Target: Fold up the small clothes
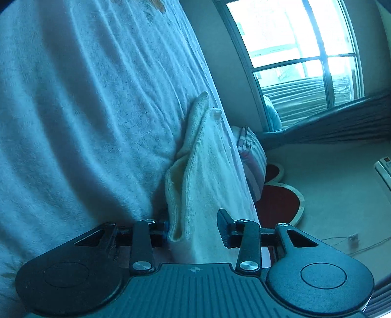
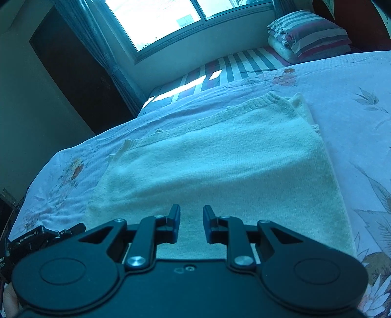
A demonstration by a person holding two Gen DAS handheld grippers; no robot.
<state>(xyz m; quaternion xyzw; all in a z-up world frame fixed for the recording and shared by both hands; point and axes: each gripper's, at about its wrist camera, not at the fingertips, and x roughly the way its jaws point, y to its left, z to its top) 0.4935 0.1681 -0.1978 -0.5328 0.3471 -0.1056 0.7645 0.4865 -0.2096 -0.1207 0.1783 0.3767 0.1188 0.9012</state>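
A small cream knitted sweater (image 2: 215,156) lies folded flat on the floral bedspread (image 2: 354,80). My right gripper (image 2: 191,220) hovers just over its near edge, jaws a little apart and empty. In the left wrist view the same sweater (image 1: 205,171) runs away from me along the bedspread (image 1: 85,110). My left gripper (image 1: 195,227) is open wide, with the sweater's folded edge lying between its fingers; the left finger is partly hidden behind the cloth. The other gripper's body (image 2: 44,237) shows at the sweater's left edge in the right wrist view.
A striped pillow and folded bedding (image 2: 310,34) sit at the head of the bed on a striped sheet (image 2: 244,63). A window (image 2: 171,17) and a dark wardrobe (image 2: 78,73) stand beyond. A red heart-shaped rug (image 1: 281,198) lies on the floor beside the bed.
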